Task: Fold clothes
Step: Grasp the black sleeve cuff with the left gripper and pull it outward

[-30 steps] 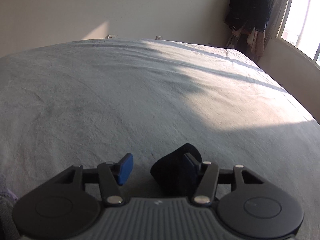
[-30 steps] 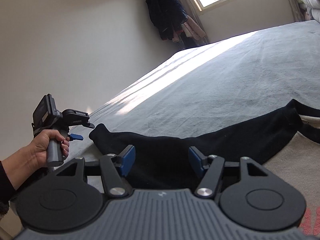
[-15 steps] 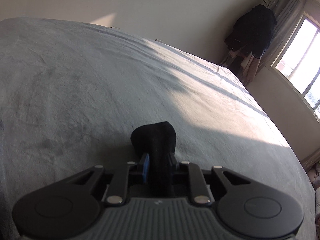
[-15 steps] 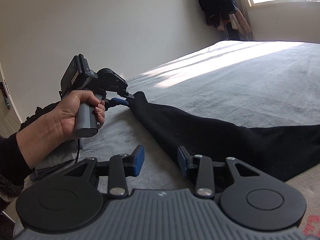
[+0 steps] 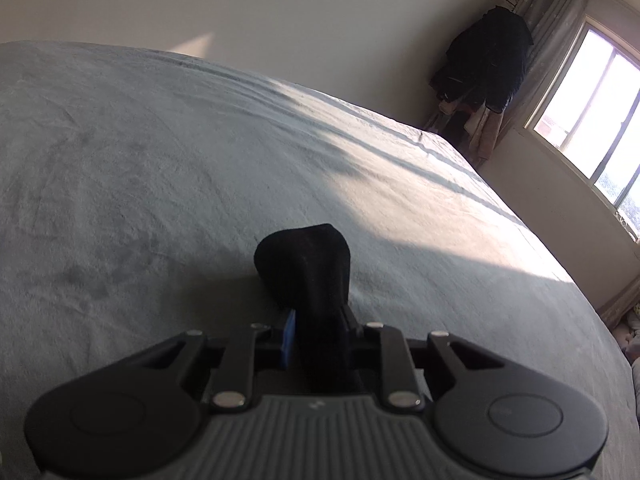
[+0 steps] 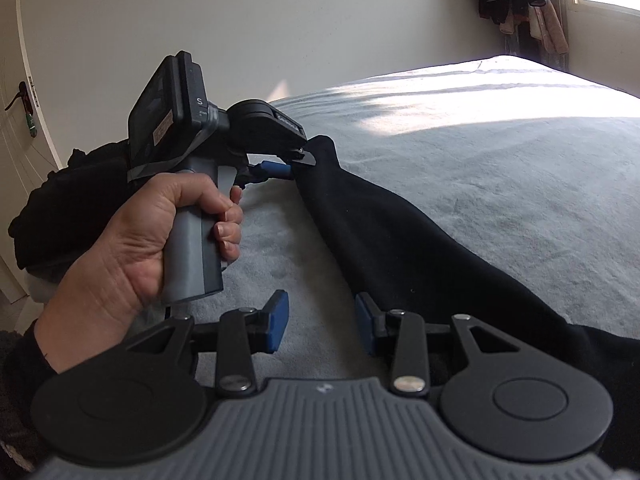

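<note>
A black garment (image 6: 400, 248) lies stretched across the grey bed (image 6: 520, 168). My left gripper (image 5: 316, 340) is shut on the garment's end (image 5: 306, 264), which bulges out past its blue pads. In the right wrist view the left gripper (image 6: 296, 162) is held in a hand and pinches the garment's far tip a little above the bed. My right gripper (image 6: 322, 322) is open and empty, low over the bed, with its right finger (image 6: 366, 320) at the garment's near edge.
A pile of dark clothes (image 6: 68, 208) sits at the bed's left edge near a door (image 6: 16, 120). Dark coats hang in the far corner (image 5: 484, 68) beside a bright window (image 5: 592, 120). The bed spreads wide ahead (image 5: 200, 152).
My left gripper has shut on the garment's end and lifted it. My right gripper has swung left along the garment toward the left gripper, staying open.
</note>
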A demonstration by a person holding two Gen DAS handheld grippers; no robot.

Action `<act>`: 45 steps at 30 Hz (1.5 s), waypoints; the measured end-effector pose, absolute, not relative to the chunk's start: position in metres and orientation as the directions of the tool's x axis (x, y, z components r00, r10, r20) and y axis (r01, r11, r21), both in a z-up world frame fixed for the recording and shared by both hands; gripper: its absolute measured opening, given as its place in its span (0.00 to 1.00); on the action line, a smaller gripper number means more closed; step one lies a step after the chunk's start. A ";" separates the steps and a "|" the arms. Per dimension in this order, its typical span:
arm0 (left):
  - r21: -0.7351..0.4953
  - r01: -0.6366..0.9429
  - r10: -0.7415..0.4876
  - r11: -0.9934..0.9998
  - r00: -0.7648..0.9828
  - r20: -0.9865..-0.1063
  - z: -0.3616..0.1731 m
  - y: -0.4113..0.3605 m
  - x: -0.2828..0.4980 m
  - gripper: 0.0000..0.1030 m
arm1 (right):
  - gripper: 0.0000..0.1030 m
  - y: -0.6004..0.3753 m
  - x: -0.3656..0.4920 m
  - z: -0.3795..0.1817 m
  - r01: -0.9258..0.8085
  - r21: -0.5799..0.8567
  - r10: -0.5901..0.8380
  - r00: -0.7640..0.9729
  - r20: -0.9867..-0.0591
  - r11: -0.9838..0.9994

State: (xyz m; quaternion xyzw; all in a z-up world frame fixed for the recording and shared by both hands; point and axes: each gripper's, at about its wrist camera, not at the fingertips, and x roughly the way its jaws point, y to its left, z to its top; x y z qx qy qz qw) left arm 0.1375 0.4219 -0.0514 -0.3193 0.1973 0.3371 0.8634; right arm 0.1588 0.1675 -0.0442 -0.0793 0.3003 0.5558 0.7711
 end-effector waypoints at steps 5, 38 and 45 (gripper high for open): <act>-0.431 -0.677 0.413 0.596 0.719 -0.559 -0.056 0.422 0.144 0.22 | 0.38 0.187 0.164 -0.050 -0.915 0.184 0.805 0.204 -0.557 0.359; -0.681 -0.597 0.447 0.425 0.792 -0.416 -0.081 0.452 0.130 0.50 | 0.03 0.158 0.193 -0.046 -0.866 0.298 0.853 0.237 -0.464 0.402; -0.712 -0.586 0.464 0.385 0.791 -0.400 -0.087 0.456 0.126 0.28 | 0.03 0.162 0.191 -0.055 -0.861 0.278 0.825 0.242 -0.511 0.425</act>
